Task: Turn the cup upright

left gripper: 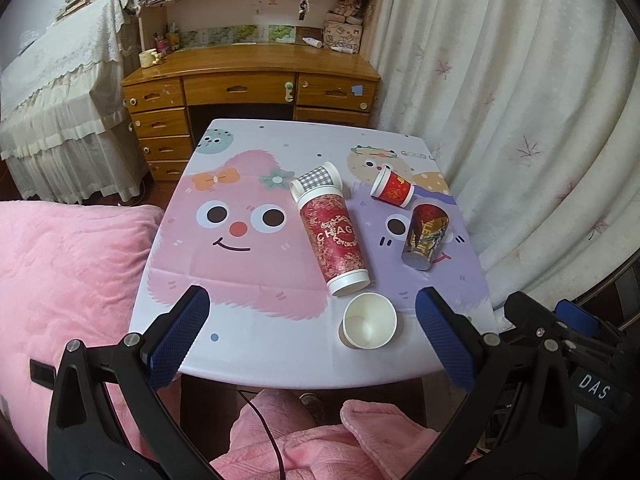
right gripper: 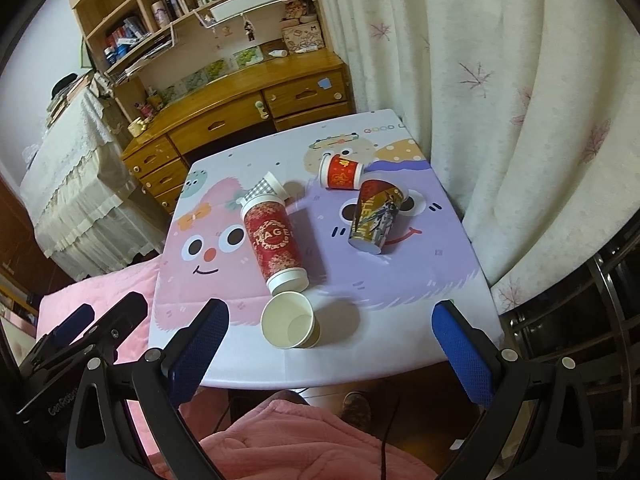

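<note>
Several paper cups lie on their sides on a small cartoon-print table. A plain white cup lies nearest the front edge, mouth toward me. A tall red "CHAGEE" cup lies behind it. A grey checked cup, a small red cup and a dark patterned cup lie farther back. My left gripper and right gripper are both open and empty, above the table's front edge.
A wooden desk with drawers and shelves stands behind the table. A white curtain hangs to the right. Pink bedding lies at the left. Pink fabric lies below the table edge.
</note>
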The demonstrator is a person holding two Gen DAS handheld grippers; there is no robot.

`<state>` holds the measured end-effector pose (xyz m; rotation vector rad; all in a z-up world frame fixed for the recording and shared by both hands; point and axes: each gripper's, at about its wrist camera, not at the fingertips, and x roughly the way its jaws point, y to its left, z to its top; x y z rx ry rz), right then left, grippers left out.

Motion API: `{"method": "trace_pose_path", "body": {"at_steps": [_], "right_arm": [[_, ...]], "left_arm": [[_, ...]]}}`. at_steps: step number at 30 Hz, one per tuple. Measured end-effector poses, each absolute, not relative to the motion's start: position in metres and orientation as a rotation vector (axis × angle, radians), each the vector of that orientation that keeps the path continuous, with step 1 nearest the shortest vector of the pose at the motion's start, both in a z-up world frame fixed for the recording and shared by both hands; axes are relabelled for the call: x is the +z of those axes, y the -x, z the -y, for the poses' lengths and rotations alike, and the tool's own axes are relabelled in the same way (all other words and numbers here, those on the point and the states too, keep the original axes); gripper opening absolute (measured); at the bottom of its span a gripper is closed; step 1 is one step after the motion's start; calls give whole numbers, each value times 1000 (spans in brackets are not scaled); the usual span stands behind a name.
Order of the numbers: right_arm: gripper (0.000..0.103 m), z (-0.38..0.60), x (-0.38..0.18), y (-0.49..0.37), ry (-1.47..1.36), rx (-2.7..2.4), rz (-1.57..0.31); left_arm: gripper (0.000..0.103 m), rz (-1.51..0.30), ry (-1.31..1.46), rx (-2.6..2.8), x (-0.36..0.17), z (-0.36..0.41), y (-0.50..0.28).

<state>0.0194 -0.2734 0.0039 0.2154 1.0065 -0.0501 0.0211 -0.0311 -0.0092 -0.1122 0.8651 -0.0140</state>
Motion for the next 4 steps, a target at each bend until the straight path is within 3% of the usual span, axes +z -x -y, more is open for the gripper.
{"method": "trace_pose_path", "body": {"at_steps": [4], "right_arm": [[103, 273, 6, -21, -221, -67, -993]], "left_arm": [[102, -869, 118, -29, -12, 27, -22]]}}
